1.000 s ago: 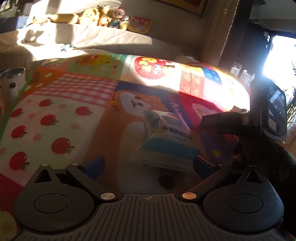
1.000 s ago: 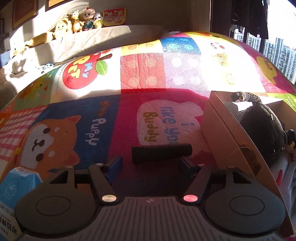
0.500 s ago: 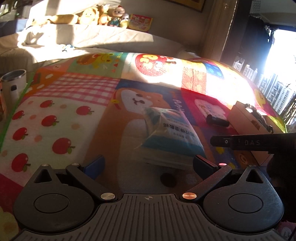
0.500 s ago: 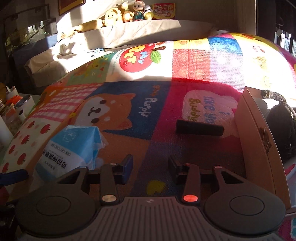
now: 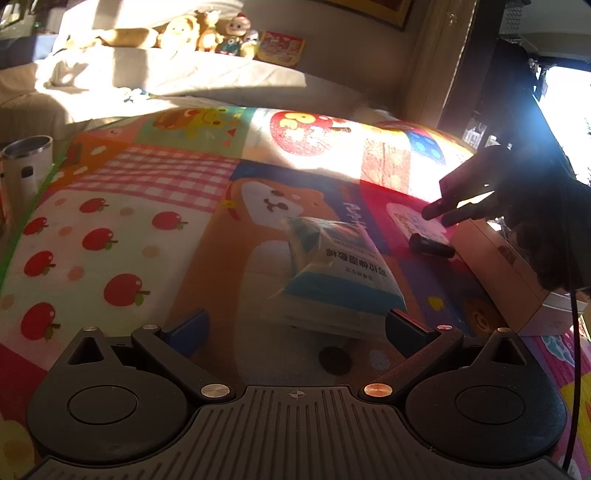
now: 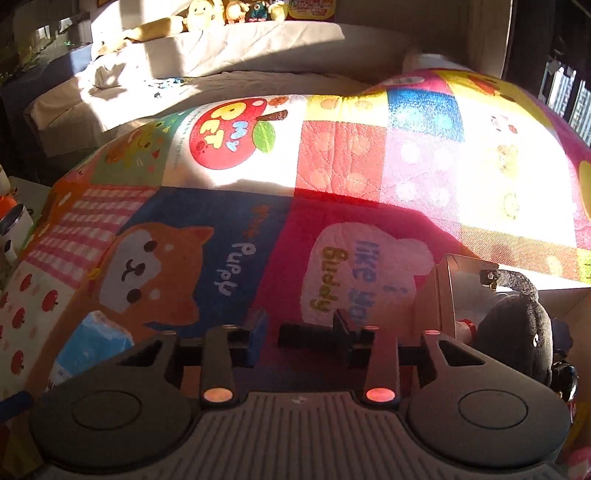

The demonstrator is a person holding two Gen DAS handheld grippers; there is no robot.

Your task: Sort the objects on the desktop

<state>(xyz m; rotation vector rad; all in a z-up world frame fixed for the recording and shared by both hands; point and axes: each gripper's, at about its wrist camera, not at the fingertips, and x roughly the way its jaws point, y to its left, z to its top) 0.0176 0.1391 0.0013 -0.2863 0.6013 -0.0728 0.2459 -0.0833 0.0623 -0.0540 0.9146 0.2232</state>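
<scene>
Me: Right gripper (image 6: pixel 299 325) is drawn in as narrow as it goes, with nothing pinched. The black tube (image 6: pixel 314 338) shows across the gap between my fingers, but from the left camera it lies on the mat (image 5: pixel 122 206) under them, apart from them.

You: And your other one?

Me: Left gripper (image 5: pixel 295 325) is spread wide. It hangs low over the pack (image 5: pixel 332 273) and does not touch it.

You: Where do those two things sit?

Me: The pack is mid-mat, toward the near edge. The tube is by the right edge, just beside the wall of the box (image 6: pixel 439 295).

You: How much is sorted, would you say?

Me: Some of it. A black toy (image 6: pixel 517 325) is already in the box, with a few small bits next to it that I cannot make out. The tube and the pack are still out, so I judge two items are left. The tube looks like the one in hand.

You: What about the surface and the room?

Me: It is a soft patchwork mat with apples, a puppy and bright squares, and it bulges in the middle. Its far half is in hard sun and its near half in shade. A steel cup (image 5: pixel 26 162) stands off the left edge. Behind is a cream-sheeted bed with dolls (image 5: pixel 207 31) in a row along the wall. A bright window at the right is glaring into the left lens.
</scene>
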